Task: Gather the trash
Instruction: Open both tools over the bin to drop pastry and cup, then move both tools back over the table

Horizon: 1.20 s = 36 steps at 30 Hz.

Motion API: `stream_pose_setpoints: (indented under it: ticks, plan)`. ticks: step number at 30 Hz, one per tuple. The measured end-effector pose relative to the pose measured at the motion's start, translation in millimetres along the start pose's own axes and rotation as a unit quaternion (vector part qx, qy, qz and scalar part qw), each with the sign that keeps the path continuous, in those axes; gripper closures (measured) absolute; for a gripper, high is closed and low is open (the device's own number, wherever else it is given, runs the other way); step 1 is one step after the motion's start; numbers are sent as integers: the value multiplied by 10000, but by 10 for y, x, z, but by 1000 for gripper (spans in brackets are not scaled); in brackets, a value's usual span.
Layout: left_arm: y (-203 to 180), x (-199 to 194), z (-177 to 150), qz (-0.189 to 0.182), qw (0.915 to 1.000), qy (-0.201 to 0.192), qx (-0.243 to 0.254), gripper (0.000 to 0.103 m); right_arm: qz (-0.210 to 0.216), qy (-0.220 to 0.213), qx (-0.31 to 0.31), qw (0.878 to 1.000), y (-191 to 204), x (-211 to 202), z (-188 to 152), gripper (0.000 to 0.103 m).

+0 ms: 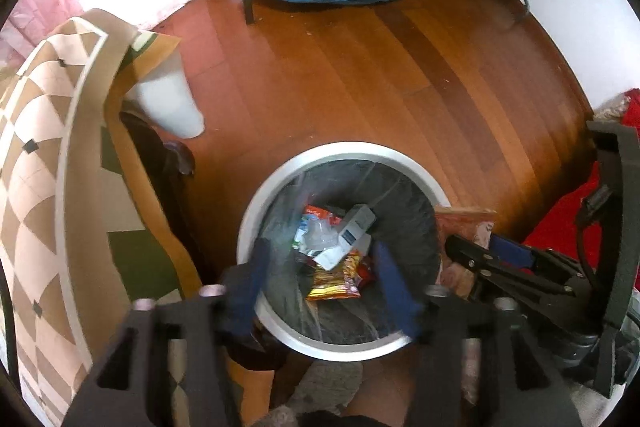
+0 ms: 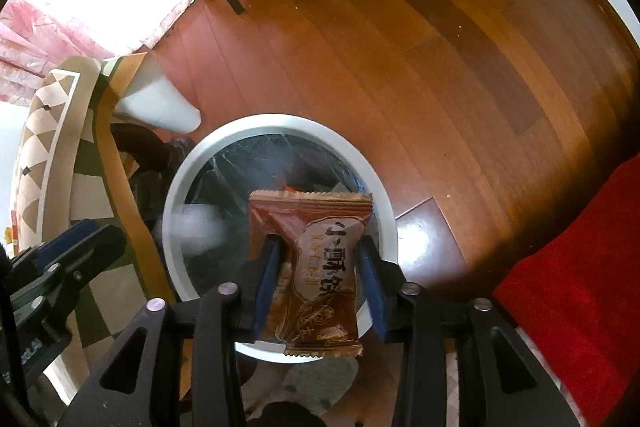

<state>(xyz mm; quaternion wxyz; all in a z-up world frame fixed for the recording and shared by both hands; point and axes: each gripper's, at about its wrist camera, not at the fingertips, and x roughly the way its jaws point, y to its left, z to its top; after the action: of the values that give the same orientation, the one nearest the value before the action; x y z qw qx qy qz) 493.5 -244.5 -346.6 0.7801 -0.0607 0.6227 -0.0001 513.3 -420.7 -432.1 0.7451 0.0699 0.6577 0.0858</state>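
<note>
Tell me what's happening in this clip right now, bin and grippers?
A person is dropping trash into a round bin lined with a clear bag, standing on a wooden floor. The left gripper is open over the bin with nothing between its fingers; wrappers and a small white box already lie at the bottom. The right gripper is above the same bin with a brown snack packet between its fingers, not yet dropped in.

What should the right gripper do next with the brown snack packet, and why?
Probably open the right gripper a little wider, letting the brown snack packet drop. The packet already hangs over the lined trash bin, between the blue pads. The left gripper is open and empty above the same bin, where other wrappers lie.
</note>
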Motion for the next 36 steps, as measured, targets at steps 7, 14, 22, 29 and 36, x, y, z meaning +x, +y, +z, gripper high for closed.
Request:
stream_pose_setpoints:
  ticks: [7, 14, 22, 29, 36]
  plan:
    - [206, -74, -48, 258, 9994, -93, -202, 6, -61, -12, 93, 9999, -25, -53, 17, 11]
    - [305, -154, -120, 468, 9986, -130, -193, 3, -464, -58, 53, 9989, -23, -211, -80, 0]
    - [296, -303, -126, 487, 9984, -244, -165, 2, -809, -215, -7, 9965, 15, -431, -171, 0]
    - [304, -560, -143, 559, 9973, -436, -188, 2, -862, -442, -16, 9953, 84, -758, -211, 0]
    - [406, -1153, -192, 556, 9938, -925, -265, 2, -685, -989, 61, 9927, 211, -1422, -280, 0]
